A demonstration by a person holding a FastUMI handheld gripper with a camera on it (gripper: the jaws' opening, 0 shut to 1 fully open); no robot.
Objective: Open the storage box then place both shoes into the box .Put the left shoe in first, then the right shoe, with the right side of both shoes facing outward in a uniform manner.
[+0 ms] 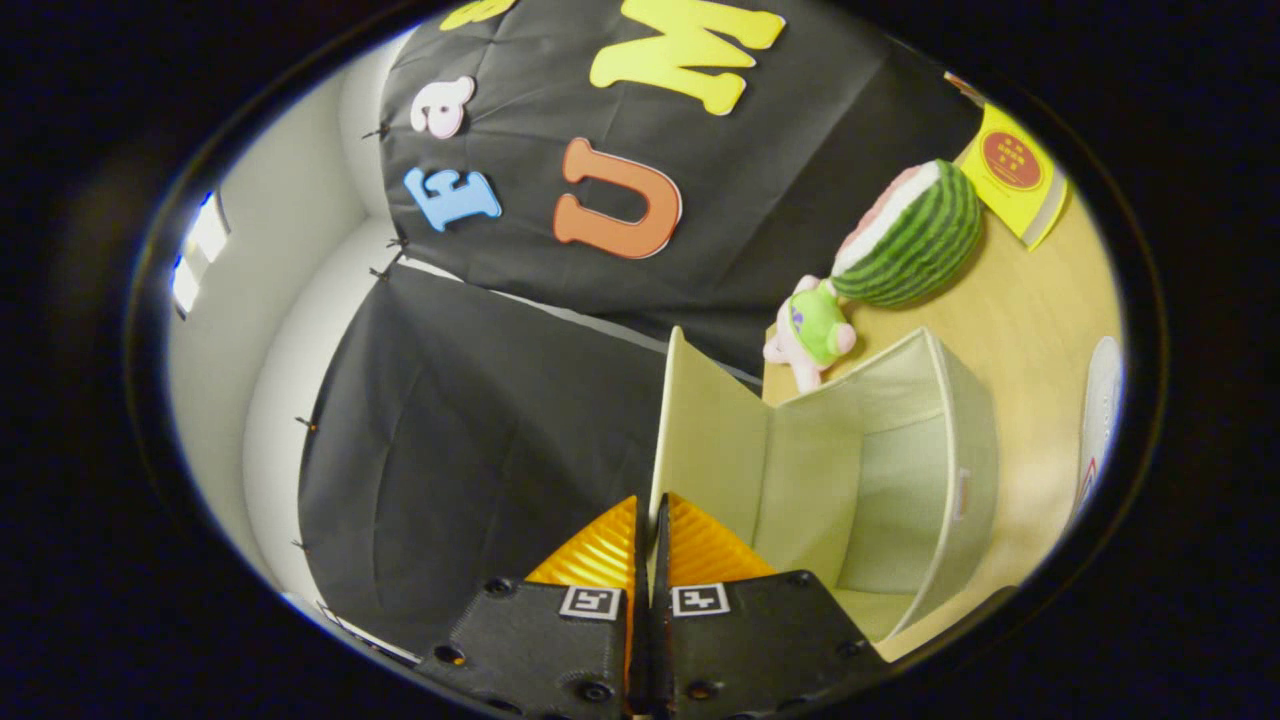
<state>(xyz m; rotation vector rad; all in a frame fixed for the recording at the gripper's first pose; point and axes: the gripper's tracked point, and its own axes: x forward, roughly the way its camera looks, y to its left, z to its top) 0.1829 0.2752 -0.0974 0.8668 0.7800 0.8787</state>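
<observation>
The gripper (651, 520) has its fingers pressed together on the thin edge of the storage box (880, 480) lid (705, 440), which stands raised (edge-on to the fingers). The box interior lies open just right of the fingers. Beyond it, on the wooden table (1030, 330), sit a small plush toy (815, 335) and a watermelon plush (915, 235).

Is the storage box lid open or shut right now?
Open. The lid stands raised, its edge pinched between the shut tongs, and the storage box interior shows bare walls, no shoe in the visible part.
</observation>
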